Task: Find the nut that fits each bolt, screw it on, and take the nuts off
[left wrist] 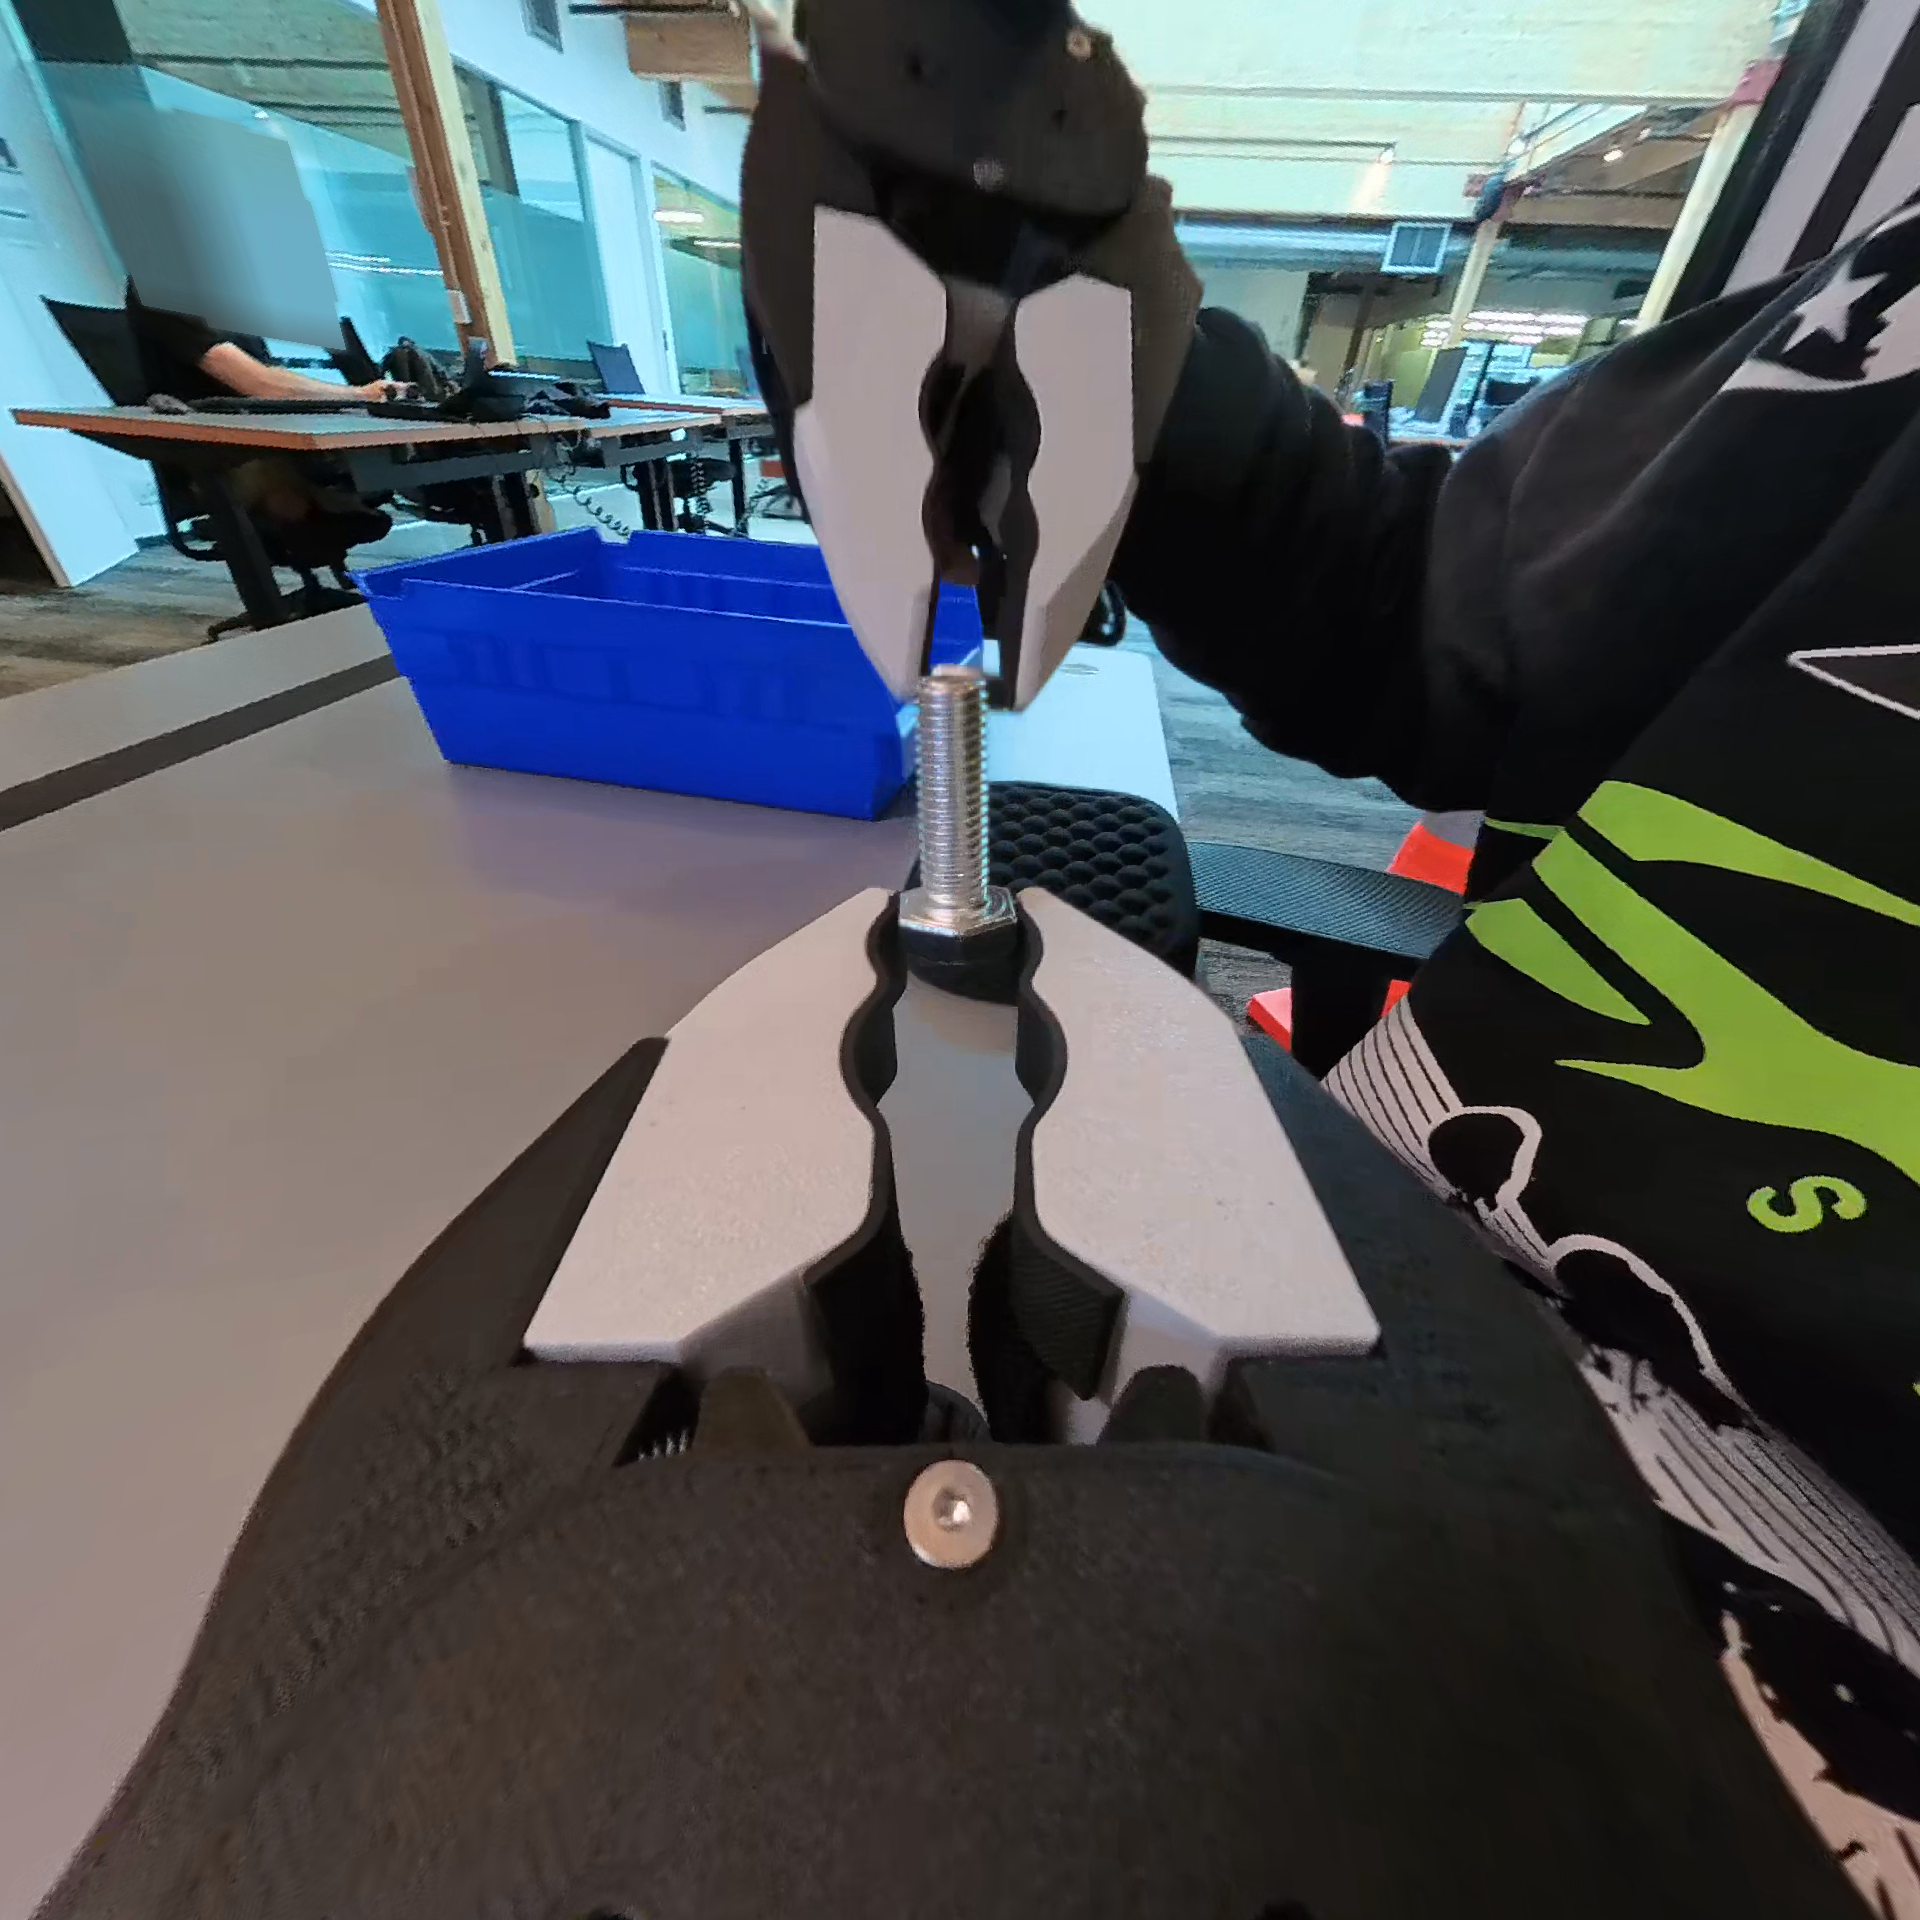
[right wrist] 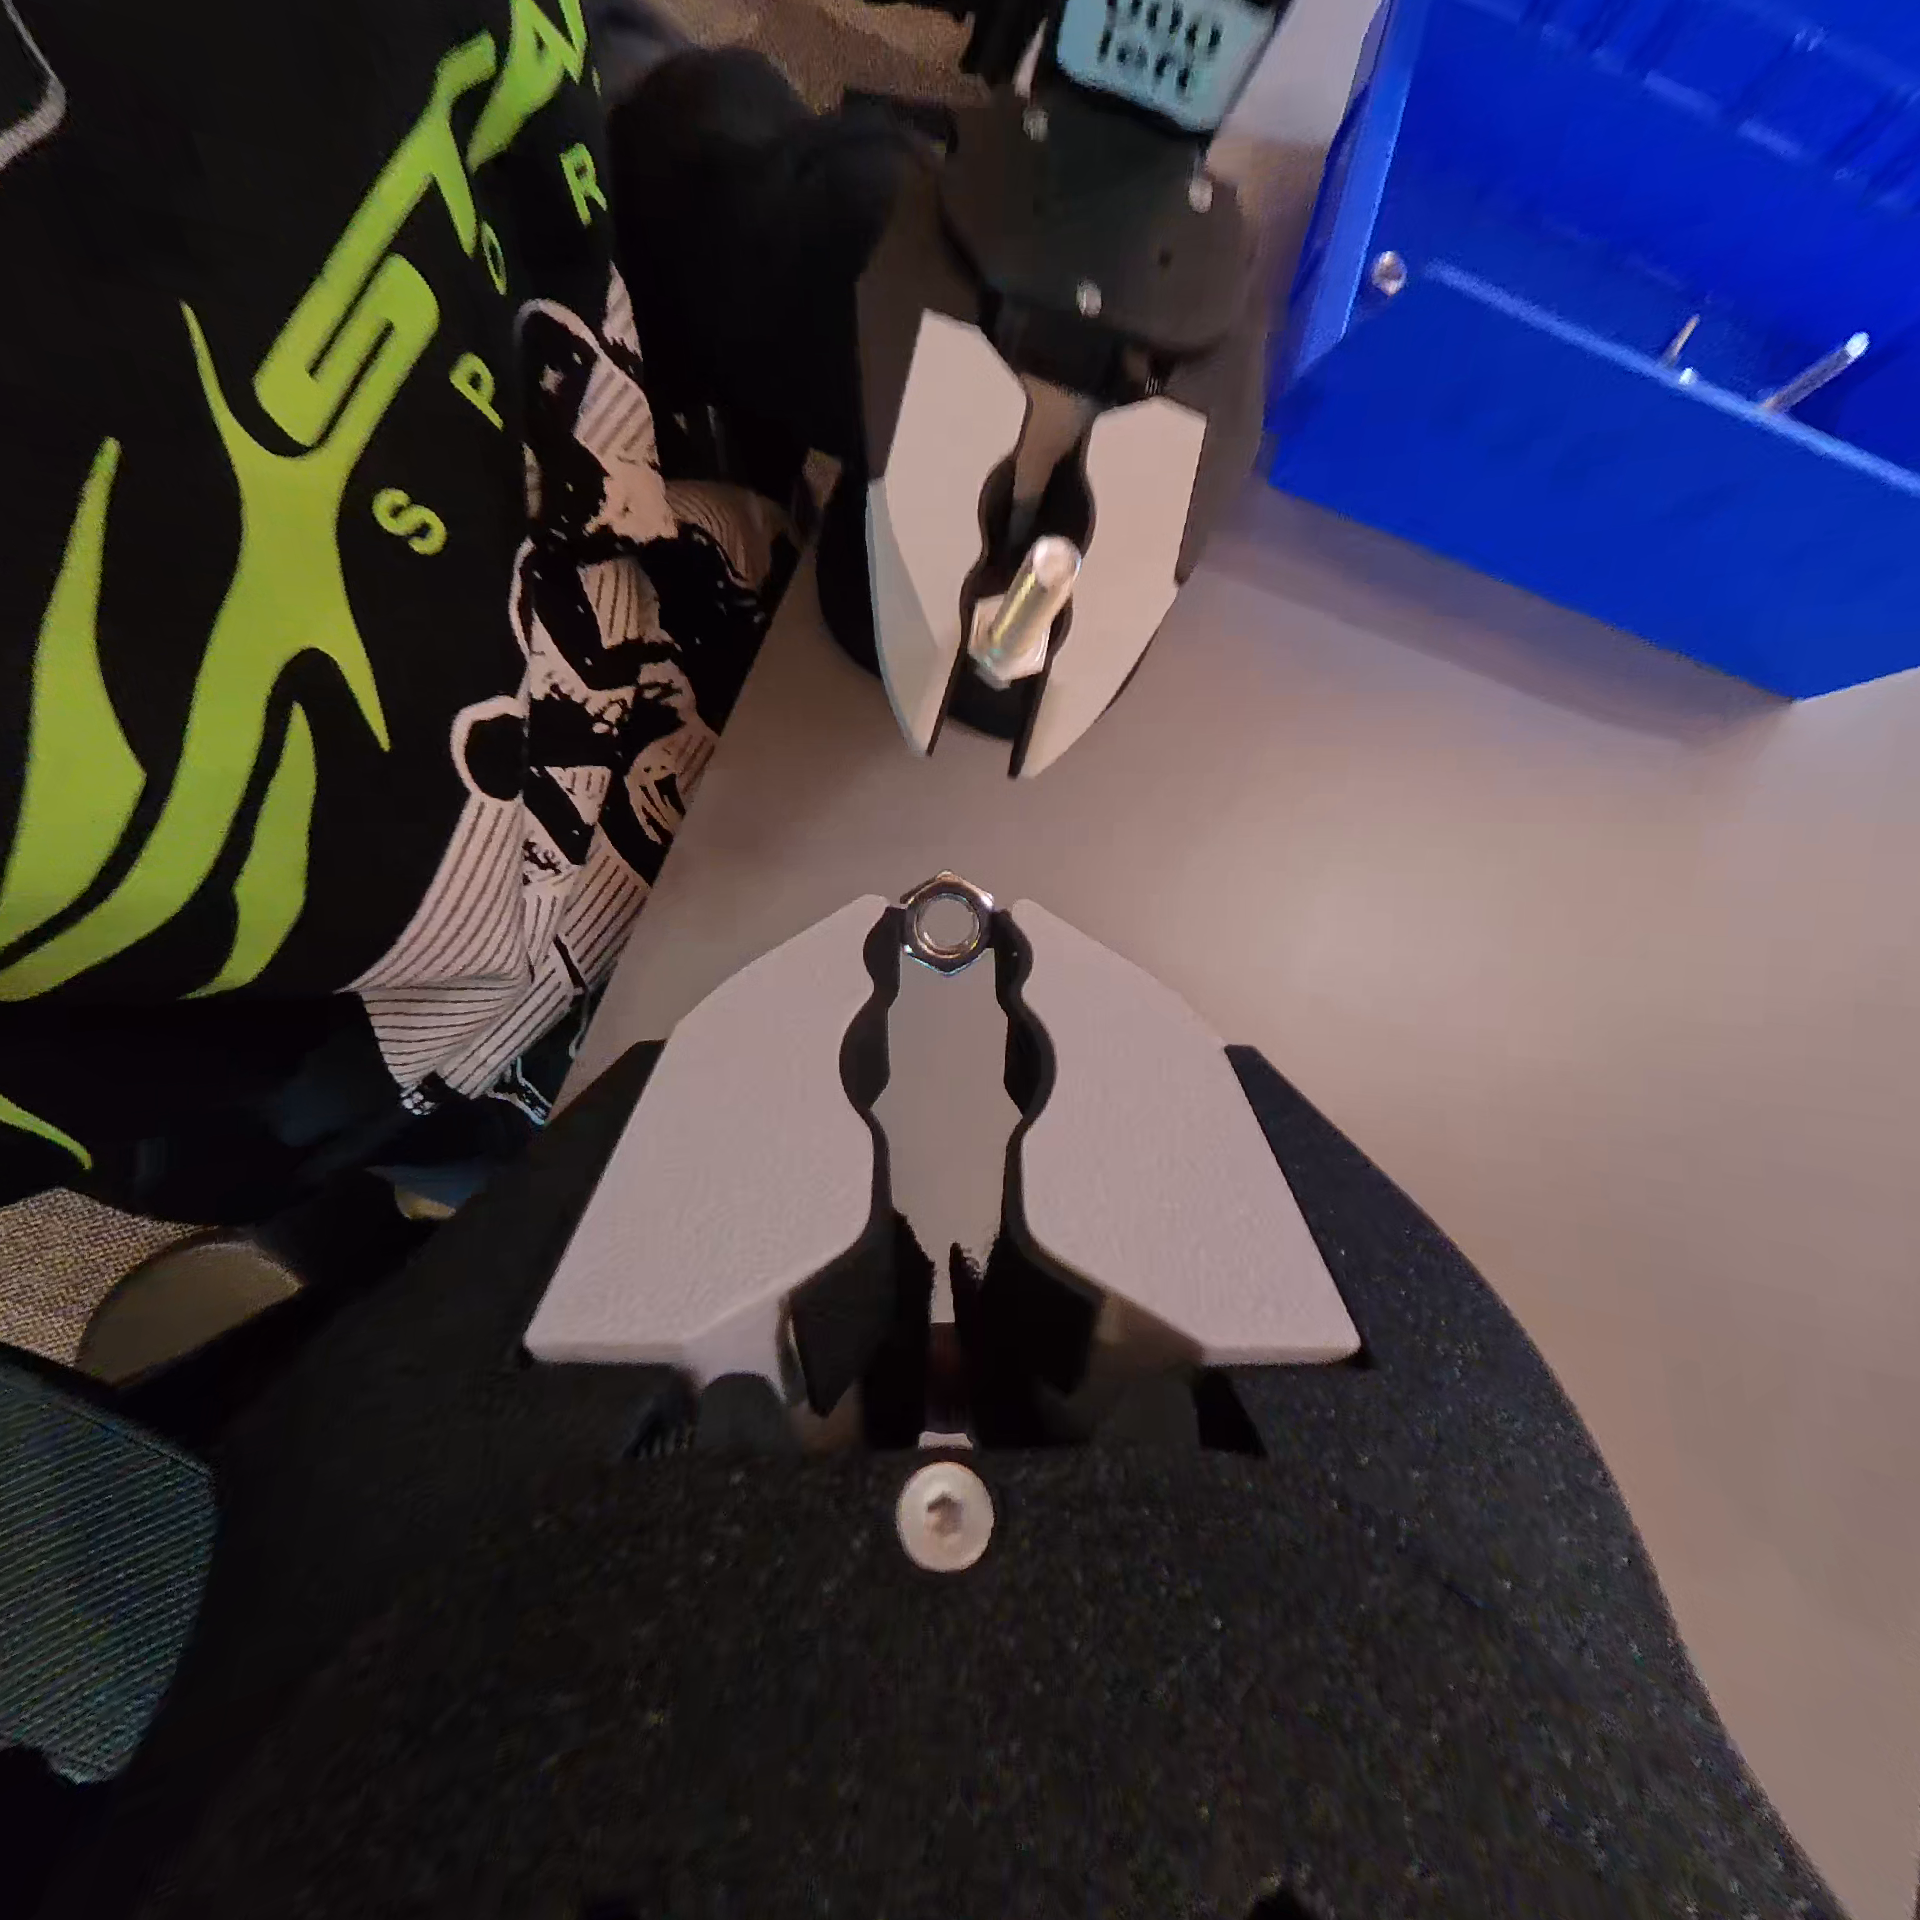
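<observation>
Above the pale grey bench [left wrist: 312,935], we hold the left tool [left wrist: 956,914] pinched on the hexagonal head of a threaded silver steel bolt [left wrist: 952,800], which stands upright with its tip pointing at the right tool [left wrist: 966,686]. We keep the right tool clamped on a small silver hexagonal nut [right wrist: 943,925], just over the bolt's tip; whether they touch, we cannot tell. A blue plastic bin [left wrist: 644,686] sits behind on the bench.

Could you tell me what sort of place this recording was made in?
Most likely an open-plan office: rows of desks with office chairs, glass partition walls, and a person working at a keyboard.
</observation>
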The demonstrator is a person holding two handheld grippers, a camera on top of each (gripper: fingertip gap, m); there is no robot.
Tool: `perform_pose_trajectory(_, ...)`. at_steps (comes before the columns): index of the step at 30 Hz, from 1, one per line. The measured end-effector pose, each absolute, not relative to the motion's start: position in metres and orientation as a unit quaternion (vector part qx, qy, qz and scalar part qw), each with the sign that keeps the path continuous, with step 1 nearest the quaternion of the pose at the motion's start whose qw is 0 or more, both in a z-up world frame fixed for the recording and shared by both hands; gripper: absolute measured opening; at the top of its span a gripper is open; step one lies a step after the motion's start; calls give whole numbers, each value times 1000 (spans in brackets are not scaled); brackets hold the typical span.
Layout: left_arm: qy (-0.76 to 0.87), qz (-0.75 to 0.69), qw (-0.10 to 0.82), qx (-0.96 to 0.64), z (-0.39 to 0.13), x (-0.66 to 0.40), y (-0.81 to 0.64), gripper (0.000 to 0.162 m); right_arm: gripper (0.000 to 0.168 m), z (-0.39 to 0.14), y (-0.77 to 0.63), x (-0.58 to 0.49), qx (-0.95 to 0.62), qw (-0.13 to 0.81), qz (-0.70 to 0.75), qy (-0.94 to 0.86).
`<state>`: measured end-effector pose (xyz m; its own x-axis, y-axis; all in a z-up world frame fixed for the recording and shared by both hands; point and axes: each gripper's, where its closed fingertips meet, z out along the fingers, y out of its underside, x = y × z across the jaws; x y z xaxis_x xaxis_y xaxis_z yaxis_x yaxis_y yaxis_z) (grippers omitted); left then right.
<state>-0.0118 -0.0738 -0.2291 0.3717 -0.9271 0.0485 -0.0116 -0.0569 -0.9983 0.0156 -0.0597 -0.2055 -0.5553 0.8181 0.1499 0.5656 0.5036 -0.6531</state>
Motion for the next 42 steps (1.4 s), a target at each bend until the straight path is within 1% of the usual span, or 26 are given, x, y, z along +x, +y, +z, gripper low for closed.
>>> perform_pose_trajectory(5, 392, -423, 556, -599, -232, -10, -76, 19, 18, -182, -70, 13, -388, 239, 291, -841)
perform_pose_trajectory(13, 418, -436, 520, -604, -242, -3, -82, 19, 18, -169, -82, -4, -316, 232, 287, -874)
perform_pose_trajectory(23, 450, -432, 499, -601, -250, 2, -90, 18, 18, -197, -91, -21, -271, 142, 247, -919)
perform_pose_trajectory(36, 443, -432, 513, -594, -246, 0, -89, 18, 18, -203, -94, -27, -256, 122, 244, -927)
perform_pose_trajectory(42, 402, -393, 550, -618, -242, -5, -74, 18, 18, -200, -83, -34, -309, 120, 226, -916)
